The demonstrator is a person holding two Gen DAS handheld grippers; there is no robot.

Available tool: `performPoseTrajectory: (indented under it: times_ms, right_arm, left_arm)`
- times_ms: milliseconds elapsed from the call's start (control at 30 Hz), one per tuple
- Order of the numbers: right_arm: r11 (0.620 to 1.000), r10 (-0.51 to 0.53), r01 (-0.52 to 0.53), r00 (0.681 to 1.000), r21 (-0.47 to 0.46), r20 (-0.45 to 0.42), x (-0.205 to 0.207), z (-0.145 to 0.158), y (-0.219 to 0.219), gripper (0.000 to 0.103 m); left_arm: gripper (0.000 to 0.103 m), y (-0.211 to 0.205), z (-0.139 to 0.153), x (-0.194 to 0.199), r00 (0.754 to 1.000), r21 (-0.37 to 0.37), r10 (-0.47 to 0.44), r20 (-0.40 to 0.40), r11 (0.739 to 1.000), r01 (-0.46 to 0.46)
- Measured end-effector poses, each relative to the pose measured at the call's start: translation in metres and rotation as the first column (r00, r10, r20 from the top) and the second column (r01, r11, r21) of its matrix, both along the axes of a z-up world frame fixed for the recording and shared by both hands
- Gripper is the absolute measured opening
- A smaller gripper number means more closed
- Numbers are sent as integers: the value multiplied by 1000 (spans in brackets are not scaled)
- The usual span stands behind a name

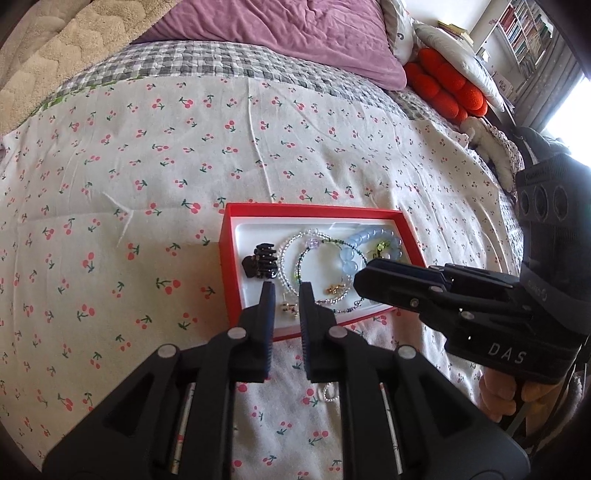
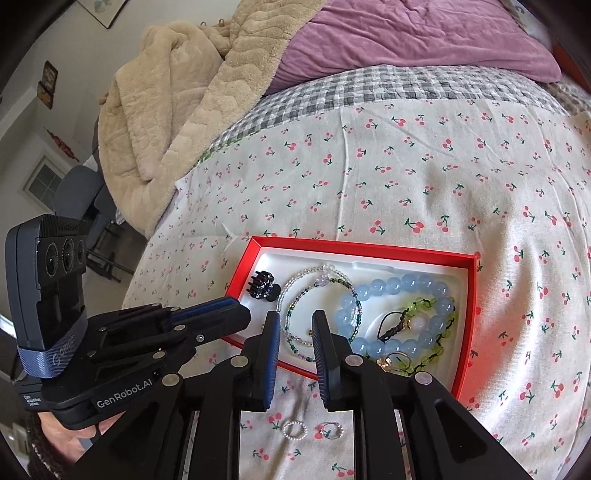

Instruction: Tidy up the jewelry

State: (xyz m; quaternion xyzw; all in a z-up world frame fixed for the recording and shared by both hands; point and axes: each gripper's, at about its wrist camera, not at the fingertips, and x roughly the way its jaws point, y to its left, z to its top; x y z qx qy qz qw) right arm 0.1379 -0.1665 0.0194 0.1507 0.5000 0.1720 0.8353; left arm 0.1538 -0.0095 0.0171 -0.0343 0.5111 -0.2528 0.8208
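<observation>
A red box with a white lining lies on the cherry-print bedspread. It holds a black hair claw, thin beaded bracelets, a pale blue bead bracelet, a green one, earrings and rings. My left gripper is open and empty over the box's near left edge. My right gripper is open and empty over the near edge. Two small rings lie on the spread below it.
A purple pillow and grey checked quilt lie beyond the box. A beige blanket is heaped at the far left, red cushions at the far right. One bead ring shows between the left fingers' bases.
</observation>
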Motion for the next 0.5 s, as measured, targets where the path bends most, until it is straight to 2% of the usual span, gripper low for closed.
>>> performPoseTrajectory:
  times_ms: [300, 367, 433, 500]
  right_arm:
    - [997, 41, -40, 999, -60, 6, -16, 7, 1, 21]
    - [997, 45, -44, 999, -71, 9, -21, 9, 0, 29]
    - [996, 45, -44, 999, -80, 15, -26, 11, -2, 50]
    - [995, 50, -47, 998, -86, 33, -33, 14, -3, 53]
  left_arm:
    - [32, 2, 8, -18, 999, 32, -2, 40, 999, 1]
    - [39, 5, 10, -24, 999, 47, -2, 54, 999, -1]
    - [48, 8, 11, -31, 997, 63, 4, 72, 998, -9]
    - [55, 11, 10, -37, 996, 79, 11, 84, 997, -18]
